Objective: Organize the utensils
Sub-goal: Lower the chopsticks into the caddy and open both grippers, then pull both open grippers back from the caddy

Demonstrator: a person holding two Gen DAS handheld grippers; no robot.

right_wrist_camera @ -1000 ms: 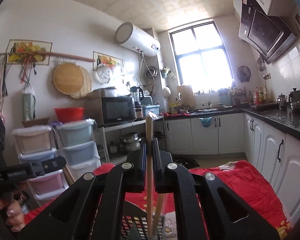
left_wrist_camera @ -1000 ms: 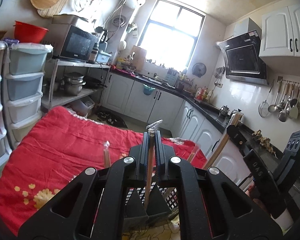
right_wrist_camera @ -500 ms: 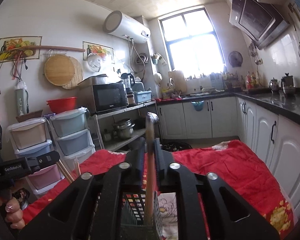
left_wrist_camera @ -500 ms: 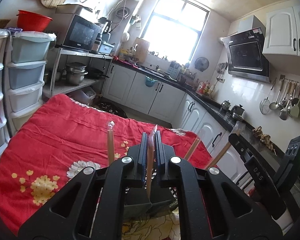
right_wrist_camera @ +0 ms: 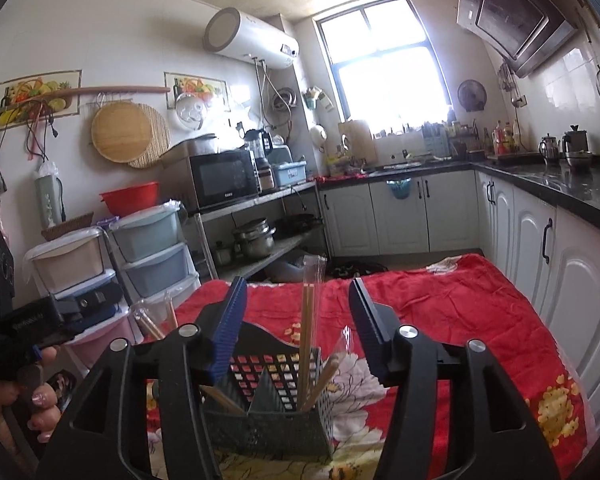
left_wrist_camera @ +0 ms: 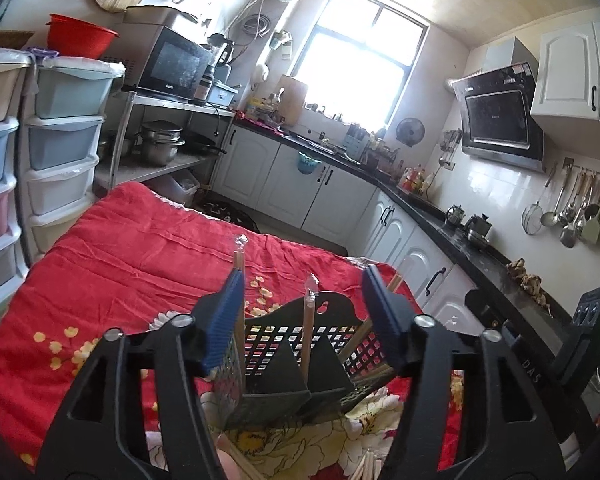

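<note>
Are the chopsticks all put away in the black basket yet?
Mostly, not all. Several wrapped chopsticks already stand in the black basket. Both the left claw and the right claw are opening, their pads clear of the sticks between them, so neither holds anything. Still left: a few loose chopsticks lying on the flowered cloth at the bottom of the left view.
</note>
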